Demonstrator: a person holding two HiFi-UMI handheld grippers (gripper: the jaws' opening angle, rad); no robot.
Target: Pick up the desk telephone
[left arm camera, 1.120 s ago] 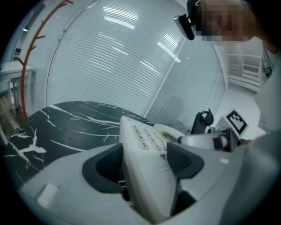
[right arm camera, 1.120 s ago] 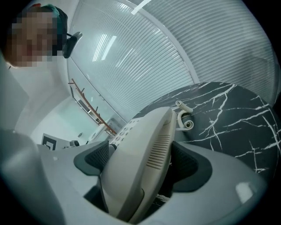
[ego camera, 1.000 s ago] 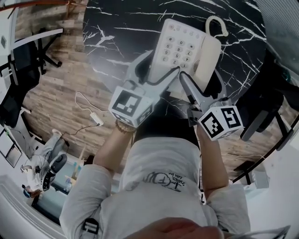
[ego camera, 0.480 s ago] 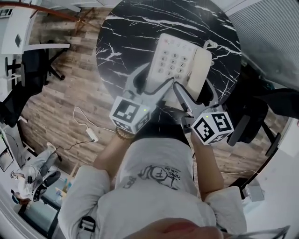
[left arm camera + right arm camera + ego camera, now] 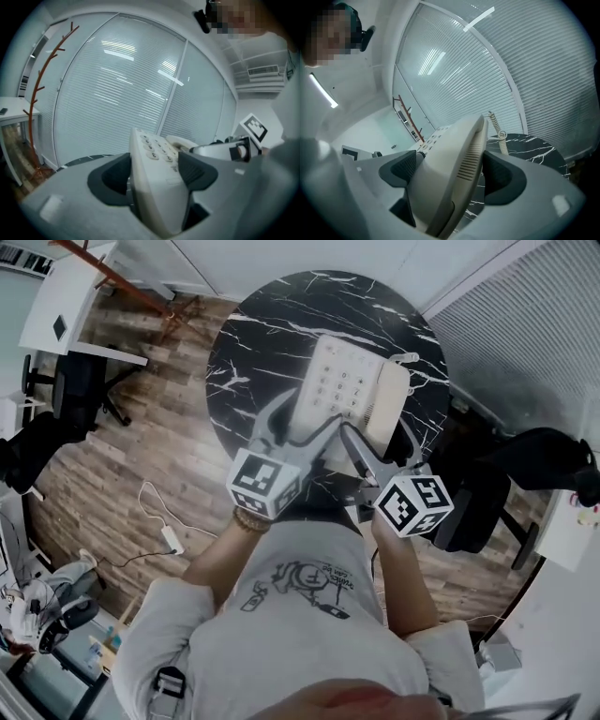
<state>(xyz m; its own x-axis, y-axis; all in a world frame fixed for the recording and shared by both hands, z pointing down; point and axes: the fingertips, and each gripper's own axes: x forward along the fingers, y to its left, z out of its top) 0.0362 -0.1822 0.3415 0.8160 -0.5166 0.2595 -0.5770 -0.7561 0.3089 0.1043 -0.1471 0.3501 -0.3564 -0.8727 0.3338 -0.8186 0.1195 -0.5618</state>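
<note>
Telephone (image 5: pixel 349 385), near edge behind left claw (image 5: pixel 312 420)

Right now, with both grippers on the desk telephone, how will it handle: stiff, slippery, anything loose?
The desk telephone looks like a rigid plastic shell, so it probably won't flex between the left gripper and right gripper. Its smooth casing may slide on the fingers. The handset seems only cradled, so tilting could spill it.

No text was legible: the lettering in the print on the person's shirt (image 5: pixel 302 638) and the markings on the keys of the desk telephone (image 5: pixel 339 385) were both too small and blurred to be read.
</note>
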